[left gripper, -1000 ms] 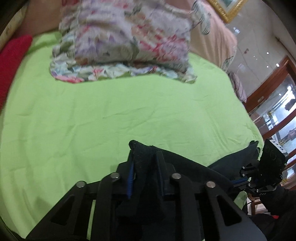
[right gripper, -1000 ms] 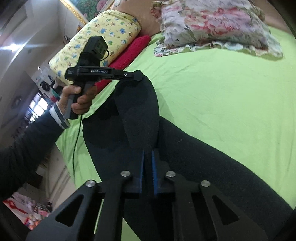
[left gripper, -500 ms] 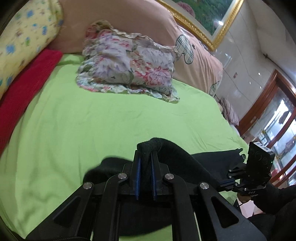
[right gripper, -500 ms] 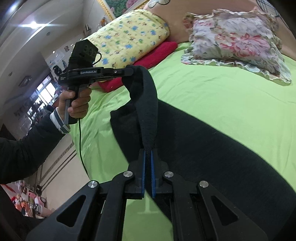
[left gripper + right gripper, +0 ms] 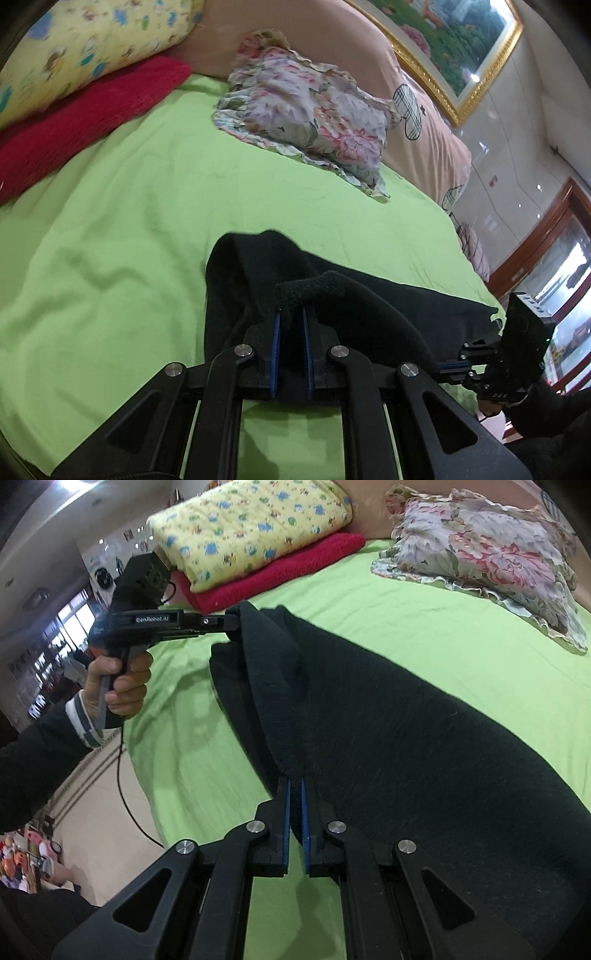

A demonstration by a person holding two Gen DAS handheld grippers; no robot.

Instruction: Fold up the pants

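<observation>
Black pants (image 5: 388, 720) lie spread on a green bed sheet (image 5: 443, 627). My right gripper (image 5: 294, 786) is shut on the pants' edge near the bed's front. My left gripper (image 5: 291, 314) is shut on a bunched black edge of the pants (image 5: 325, 284), held a little above the sheet. In the right wrist view the left gripper (image 5: 232, 622) shows at the left, clamped on the pants' far corner. In the left wrist view the right gripper (image 5: 480, 354) shows at the right edge, holding the other corner.
A floral pillow (image 5: 314, 114) lies at the head of the bed. A red towel (image 5: 74, 122) and a yellow printed pillow (image 5: 74, 48) sit at the left. The bed's front edge drops to a tiled floor (image 5: 103, 812).
Both grippers have carried the held pants edge up the bed toward the pillows and lowered. The cloth now lies flatter on the sheet, and the pillows appear closer.
</observation>
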